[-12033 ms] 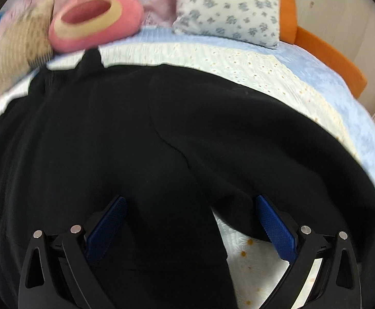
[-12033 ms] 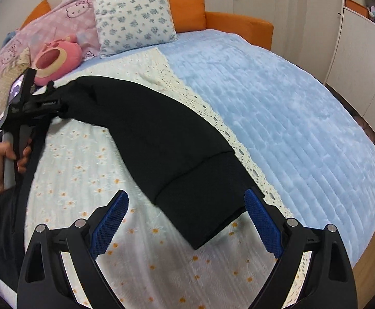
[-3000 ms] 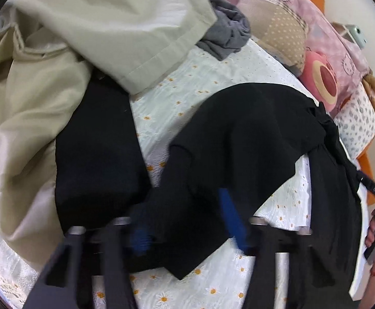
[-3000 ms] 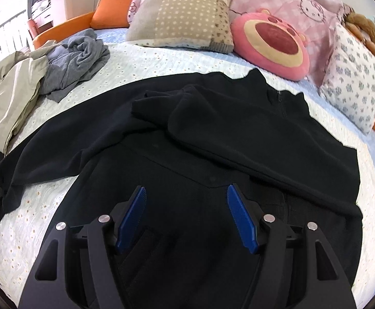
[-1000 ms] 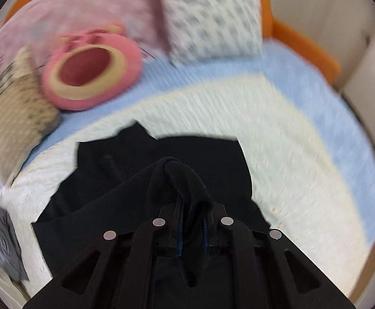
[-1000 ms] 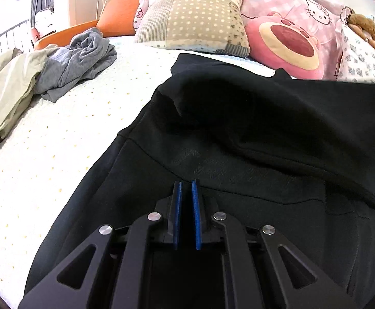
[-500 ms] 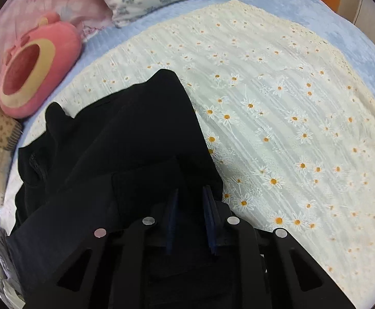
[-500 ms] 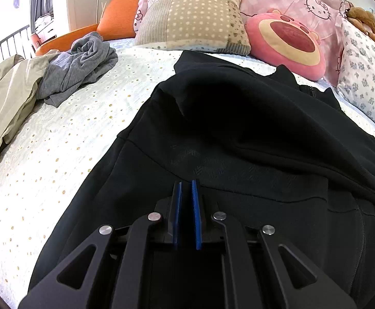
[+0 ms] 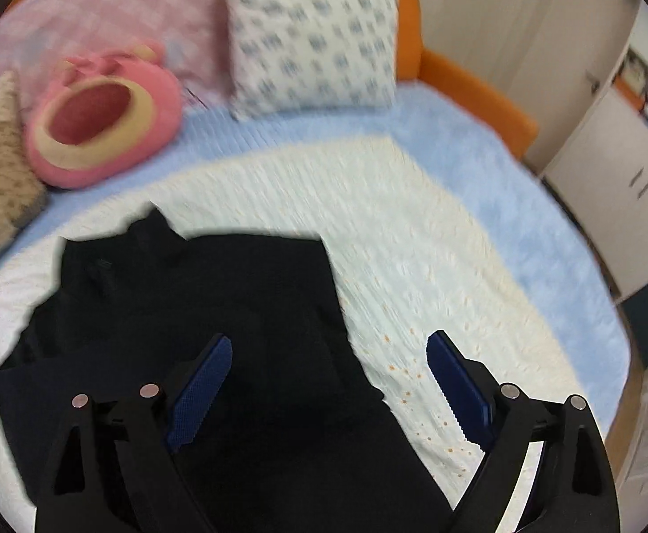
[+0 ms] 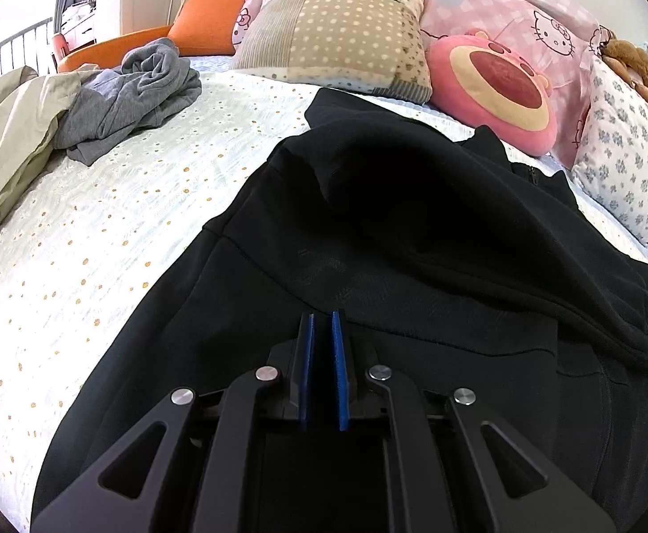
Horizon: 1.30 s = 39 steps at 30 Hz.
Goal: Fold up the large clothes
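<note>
The large black zip-neck fleece top [image 10: 413,240] lies spread on the daisy-print bed cover [image 10: 102,231], 1 side folded inward to narrow it. The left gripper [image 9: 328,382] fingers are opening, nothing between them, above the cloth. The right gripper [image 10: 322,355] fingers sit clenched near the hem; whether they pinch fabric, I cannot tell.

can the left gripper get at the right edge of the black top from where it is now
Probably yes. The left gripper hovers right over the black top, its jaws opening with nothing pinched between them, and the garment's right edge runs between the fingers on the bare daisy bedspread. Nothing lies across that edge.
</note>
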Available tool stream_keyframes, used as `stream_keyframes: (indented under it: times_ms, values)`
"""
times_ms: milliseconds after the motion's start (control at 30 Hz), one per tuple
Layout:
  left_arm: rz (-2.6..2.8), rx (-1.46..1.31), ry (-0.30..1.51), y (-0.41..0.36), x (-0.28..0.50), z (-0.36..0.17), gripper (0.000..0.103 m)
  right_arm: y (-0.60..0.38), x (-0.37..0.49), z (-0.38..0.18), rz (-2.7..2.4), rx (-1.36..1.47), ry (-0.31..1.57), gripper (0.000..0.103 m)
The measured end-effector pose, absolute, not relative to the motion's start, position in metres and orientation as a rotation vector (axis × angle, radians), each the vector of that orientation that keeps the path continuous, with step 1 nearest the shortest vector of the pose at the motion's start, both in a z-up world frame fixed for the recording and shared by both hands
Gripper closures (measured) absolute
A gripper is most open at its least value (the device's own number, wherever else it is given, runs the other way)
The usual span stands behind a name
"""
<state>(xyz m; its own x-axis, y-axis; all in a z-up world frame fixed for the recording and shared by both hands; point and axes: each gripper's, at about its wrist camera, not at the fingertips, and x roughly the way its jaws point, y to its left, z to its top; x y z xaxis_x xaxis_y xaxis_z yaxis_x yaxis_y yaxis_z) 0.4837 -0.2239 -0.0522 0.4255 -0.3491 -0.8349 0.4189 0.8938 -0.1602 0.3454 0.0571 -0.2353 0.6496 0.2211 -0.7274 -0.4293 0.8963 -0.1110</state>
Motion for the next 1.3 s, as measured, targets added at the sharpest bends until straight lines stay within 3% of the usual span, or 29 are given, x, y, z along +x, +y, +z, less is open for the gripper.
stream_keyframes:
  times_ms: [100,233,467,667,900,933,967,1033,1300]
  values:
    - [-0.461,0.04,1.002,-0.167,0.489,-0.014,0.009,0.058,0.345,-0.235,0.372,-0.29,0.779,0.093]
    - [-0.407,-0.064,1.028,-0.074,0.497,-0.005,0.009,0.057,0.345,-0.235,0.377,-0.28,0.781,0.093]
    - [-0.281,-0.336,1.1,0.087,0.493,-0.091,0.009,0.036,0.341,-0.225,0.474,-0.202,0.855,0.091]
    - [-0.278,-0.416,1.18,0.121,0.477,-0.177,0.009,-0.029,0.315,-0.211,0.562,-0.1,0.91,0.094]
    - [-0.316,-0.392,0.967,0.125,0.415,-0.158,0.009,-0.164,0.37,-0.16,0.416,0.137,0.942,0.091]
    - [-0.31,-0.391,0.962,0.128,0.408,-0.157,0.009,-0.185,0.383,-0.154,0.366,0.12,0.943,0.081]
    - [-0.304,-0.4,0.956,0.132,0.4,-0.158,0.009,-0.198,0.393,-0.15,0.321,0.101,0.941,0.053]
    - [-0.262,-0.422,0.951,0.14,0.392,-0.161,0.009,-0.233,0.415,-0.145,0.221,0.071,0.935,0.032]
    - [-0.297,-0.696,0.95,0.161,0.392,-0.185,0.009,-0.303,0.473,-0.171,0.136,0.16,1.099,0.033]
